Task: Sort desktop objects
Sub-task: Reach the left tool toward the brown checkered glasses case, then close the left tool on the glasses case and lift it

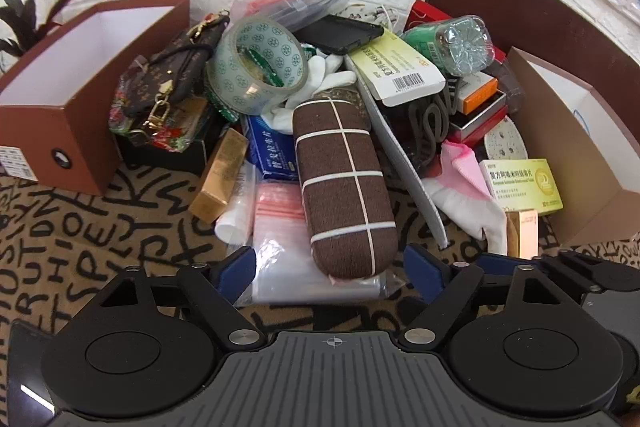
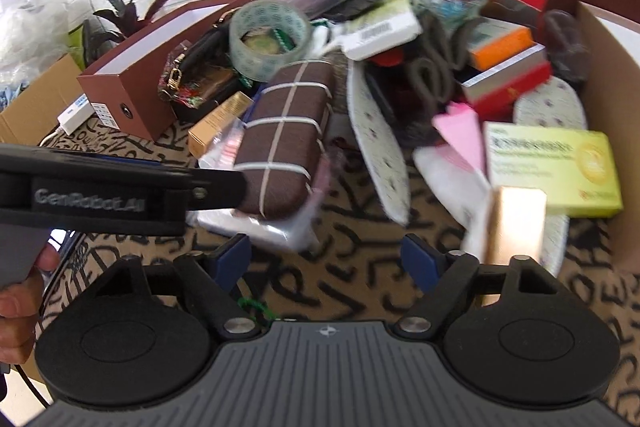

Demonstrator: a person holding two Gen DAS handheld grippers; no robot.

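While the pile is basically untouched, the left wrist view shows the left gripper point(image 1: 329, 263) spread wide, holding nothing, with its blue pads either side of the near end of the brown glasses case point(image 1: 344, 183), not clamped on it as far as I can tell. That case lies on top of some clear zip bags point(image 1: 280, 227) at the front of the heap, on the patterned tablecloth point(image 1: 100, 227). Behind it sit a tape roll point(image 1: 256, 67), a monogram pouch point(image 1: 168, 75), a black phone point(image 1: 340, 33) and a green bottle point(image 1: 452, 43), all jumbled together. The brown box point(image 1: 80, 99) at the left edge looks empty from here, and the open box point(image 1: 560, 131) at the right edge has a yellow-green medicine box point(image 1: 520, 183) at its mouth. Over to the right wrist view, which is pretty blurry: the right gripper point(image 2: 328, 259) is also wide open and empty, hovering over bare cloth in front of the pile, near a white insole point(image 2: 380, 147) and a small gold box point(image 2: 520, 223). You can see the left gripper coming in from the left edge, its tip right at the glasses case. So my read is that sorting has barely started, nearly everything is still left to sort, and the case looks like the first pick.
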